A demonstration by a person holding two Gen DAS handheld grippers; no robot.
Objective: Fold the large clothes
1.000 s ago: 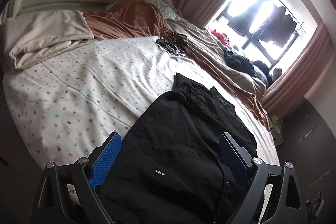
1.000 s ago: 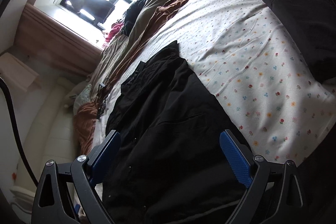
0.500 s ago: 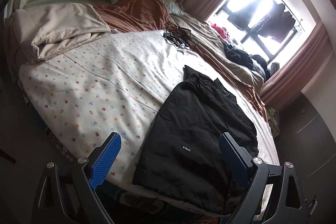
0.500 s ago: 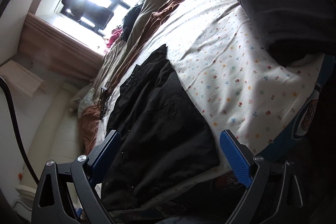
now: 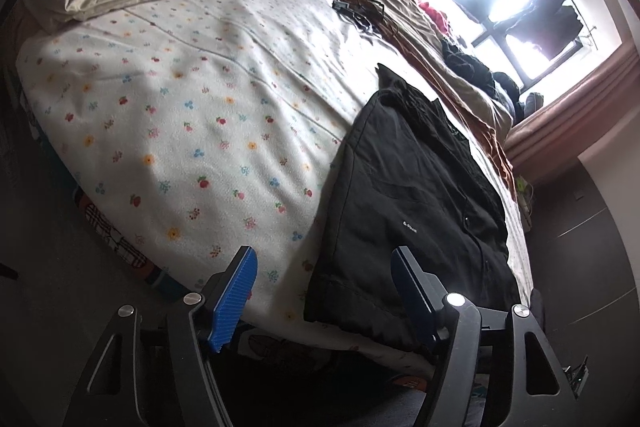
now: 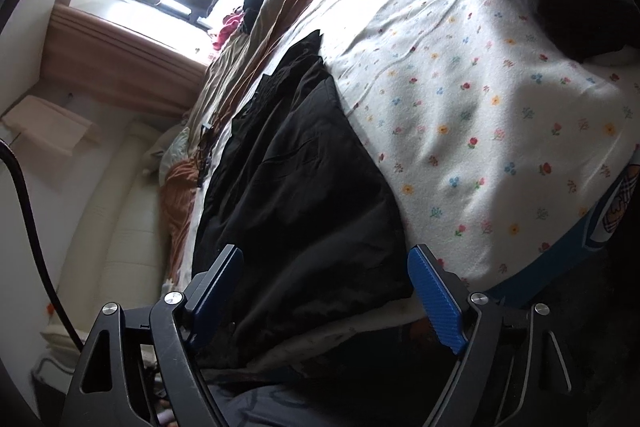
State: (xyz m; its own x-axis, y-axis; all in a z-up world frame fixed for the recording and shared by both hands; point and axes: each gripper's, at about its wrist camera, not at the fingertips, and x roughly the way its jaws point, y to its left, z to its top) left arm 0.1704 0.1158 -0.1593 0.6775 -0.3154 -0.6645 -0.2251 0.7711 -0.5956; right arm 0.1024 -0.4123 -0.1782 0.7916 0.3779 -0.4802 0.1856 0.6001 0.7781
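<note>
Bedroom with a bed (image 5: 208, 115) under a flower-print sheet, cream headboard (image 6: 124, 211) at its far end. Bright window (image 5: 516, 3) (glare washing out the panes) framed by pinkish curtains (image 5: 576, 115). Dark floor (image 5: 52, 267) below.

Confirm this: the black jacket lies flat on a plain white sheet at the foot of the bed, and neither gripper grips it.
Not plain: the sheet is white with small coloured flowers, as the left wrist view shows. The black jacket does lie flat at the bed's foot, and the left gripper and right gripper, closing, press nothing yet.
</note>
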